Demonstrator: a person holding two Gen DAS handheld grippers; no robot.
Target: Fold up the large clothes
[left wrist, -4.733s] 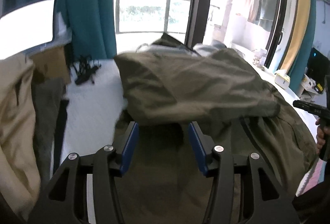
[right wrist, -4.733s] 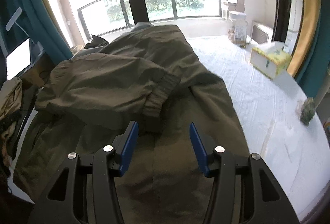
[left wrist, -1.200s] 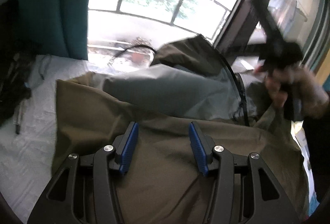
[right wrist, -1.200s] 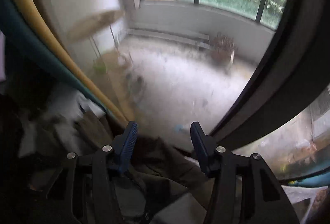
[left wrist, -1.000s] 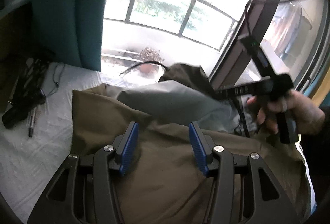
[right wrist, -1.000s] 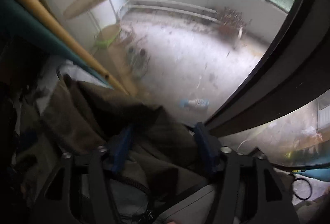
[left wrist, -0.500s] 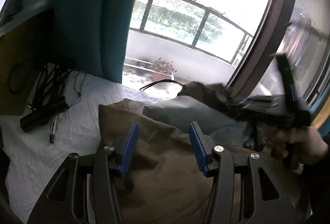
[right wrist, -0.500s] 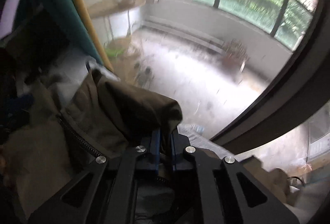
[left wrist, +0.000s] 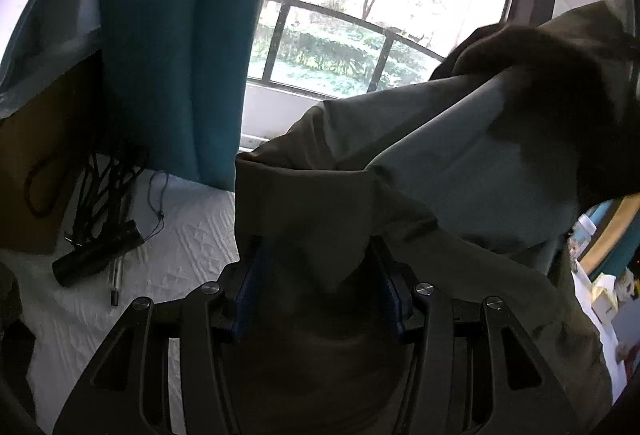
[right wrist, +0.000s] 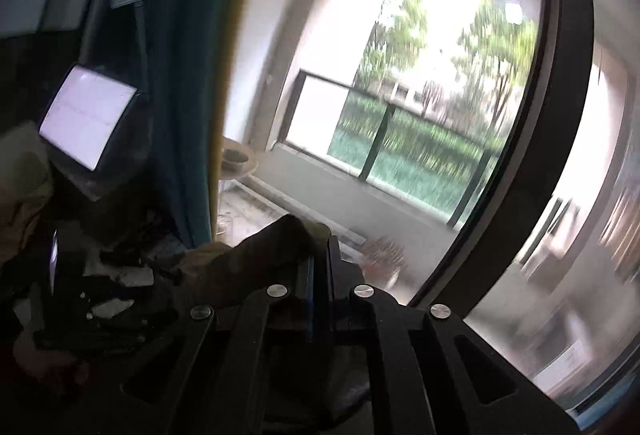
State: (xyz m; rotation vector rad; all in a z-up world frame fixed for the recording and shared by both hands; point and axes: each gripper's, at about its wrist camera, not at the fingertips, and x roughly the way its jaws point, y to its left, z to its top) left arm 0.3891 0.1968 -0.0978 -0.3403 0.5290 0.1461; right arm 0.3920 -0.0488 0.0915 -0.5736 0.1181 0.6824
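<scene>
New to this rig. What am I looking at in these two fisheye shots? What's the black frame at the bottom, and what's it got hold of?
No robot arm here: a person carries a two-finger gripper in each hand, and each gripper has a fisheye camera looking out along its fingers. The black frame is the gripper itself.

Left wrist view: the left gripper has its blue pads apart, with the olive jacket bunched between them; whether they press on it is unclear. The jacket lies on a white sheet, part of it lifted at upper right. Beside it lie a black tube, a pen and cords, with a teal curtain behind.

Right wrist view: the right gripper is shut on a fold of the jacket, raised in front of the window. The picture is motion-blurred.
</scene>
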